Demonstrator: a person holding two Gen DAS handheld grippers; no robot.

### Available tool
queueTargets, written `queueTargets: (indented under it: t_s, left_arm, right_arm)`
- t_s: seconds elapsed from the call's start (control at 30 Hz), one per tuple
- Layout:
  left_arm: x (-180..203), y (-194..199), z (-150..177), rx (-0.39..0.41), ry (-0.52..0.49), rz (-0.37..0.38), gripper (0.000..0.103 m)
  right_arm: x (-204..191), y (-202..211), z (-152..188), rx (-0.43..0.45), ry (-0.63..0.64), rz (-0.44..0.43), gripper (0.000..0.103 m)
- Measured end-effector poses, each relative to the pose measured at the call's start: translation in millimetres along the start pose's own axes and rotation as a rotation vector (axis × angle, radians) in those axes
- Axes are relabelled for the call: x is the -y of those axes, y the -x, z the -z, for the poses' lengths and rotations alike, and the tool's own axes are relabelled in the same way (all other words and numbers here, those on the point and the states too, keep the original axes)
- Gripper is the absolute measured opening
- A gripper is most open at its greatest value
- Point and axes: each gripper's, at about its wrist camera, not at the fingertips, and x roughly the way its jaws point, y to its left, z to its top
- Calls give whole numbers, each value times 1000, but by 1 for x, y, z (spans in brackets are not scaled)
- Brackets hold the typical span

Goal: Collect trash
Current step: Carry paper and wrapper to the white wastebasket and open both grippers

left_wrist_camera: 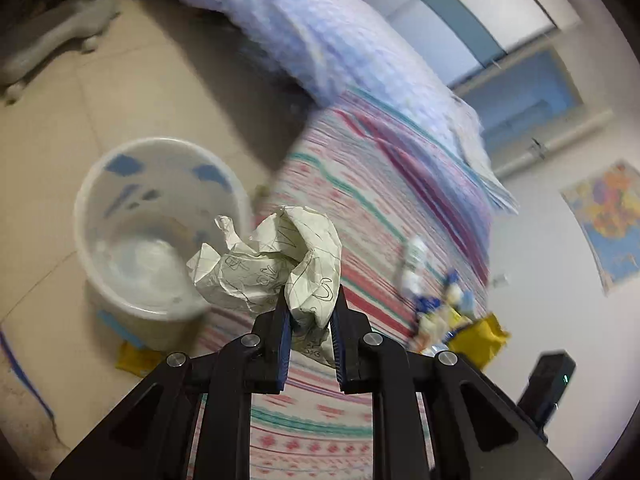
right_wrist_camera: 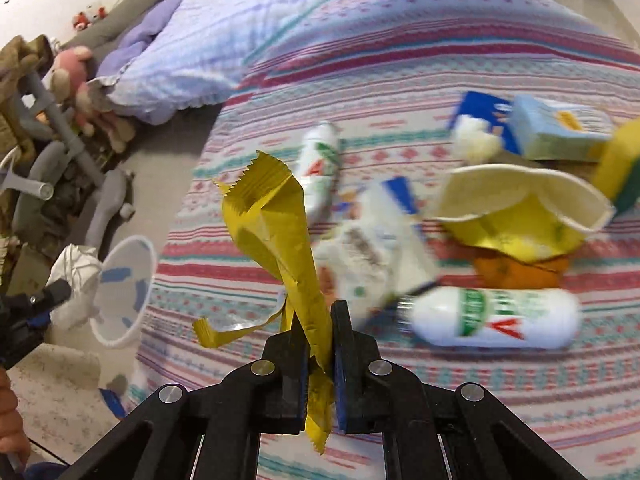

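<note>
Gripping a crumpled sheet of scribbled paper (left_wrist_camera: 276,264) between narrow-set pads, the left tongs (left_wrist_camera: 311,300) hang over the edge of a bed, the paper bulging out above the fingertips. The right tongs (right_wrist_camera: 316,316) are pinched on a torn yellow wrapper (right_wrist_camera: 276,236), which stands up between the pads with a loose strip curling off to the left.

Just past the left tongs, a pale translucent bucket (left_wrist_camera: 92,216) stands on the tiled floor (left_wrist_camera: 48,140) beside the bed, with the paper partly across its mouth in that view. A flat yellow packet (left_wrist_camera: 132,358) lies on the floor at the bucket's foot.

Beyond the right tongs, the striped bedspread (right_wrist_camera: 440,60) carries more litter close together: a white bottle (right_wrist_camera: 492,316) lying on its side, a second white bottle (right_wrist_camera: 320,160) farther back, a crushed white carton (right_wrist_camera: 372,248), a yellow-lined paper cup (right_wrist_camera: 520,208) and a pale blue box (right_wrist_camera: 560,128). A lilac quilt (right_wrist_camera: 192,56) lies bunched at the far end.
</note>
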Motion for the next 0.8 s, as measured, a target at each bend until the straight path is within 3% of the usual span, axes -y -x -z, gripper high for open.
queueTargets:
  t_s: [0.17,0.27,0.6,0.8]
  left_arm:
    - [-48,1,-17,-4,141,-43,18]
    - [-58,-5,-20,-21,176,-45,18]
    - [-75,-23,-41,-13,187,-119,18]
    - [-96,-34,-49,-12,235,-129,23]
  right_arm:
    - [-41,-25,0,-2,27,-68,8]
    - [-60,-45,-2,0,-7,-130,9]
    - [-174,-135,-5,-36,38,-264,10]
    - [-215,-159,-12,-11,122,-250,11]
